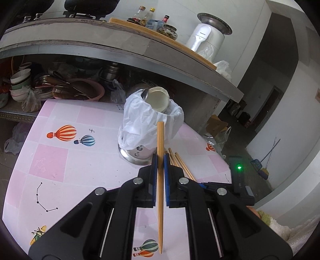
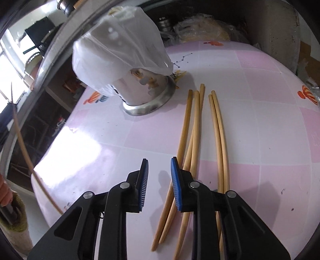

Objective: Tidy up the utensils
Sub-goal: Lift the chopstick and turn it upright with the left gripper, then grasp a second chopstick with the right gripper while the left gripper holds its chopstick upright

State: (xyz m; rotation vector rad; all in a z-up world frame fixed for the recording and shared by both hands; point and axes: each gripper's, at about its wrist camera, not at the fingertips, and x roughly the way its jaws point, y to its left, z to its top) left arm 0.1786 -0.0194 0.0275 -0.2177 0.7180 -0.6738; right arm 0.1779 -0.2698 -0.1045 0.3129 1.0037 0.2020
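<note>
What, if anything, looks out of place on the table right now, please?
Five loose chopsticks lie scattered on the table beside the steel utensil holder instead of in it. A white plastic bag draped over the holder also looks odd.

Pink checked tablecloth (image 1: pixel 60 160) printed with hot-air balloons (image 1: pixel 64 133) and star constellations. Behind it, a lower shelf crowded with stacked bowls (image 1: pixel 20 84), a pink basin (image 1: pixel 88 89) and steel pots (image 1: pixel 110 73). Up on the concrete counter (image 1: pixel 80 34), sauce bottles (image 1: pixel 149 17), a glass jar (image 1: pixel 169 32), a white appliance (image 1: pixel 208 38). On the floor at right, a cardboard box (image 1: pixel 217 124).
</note>
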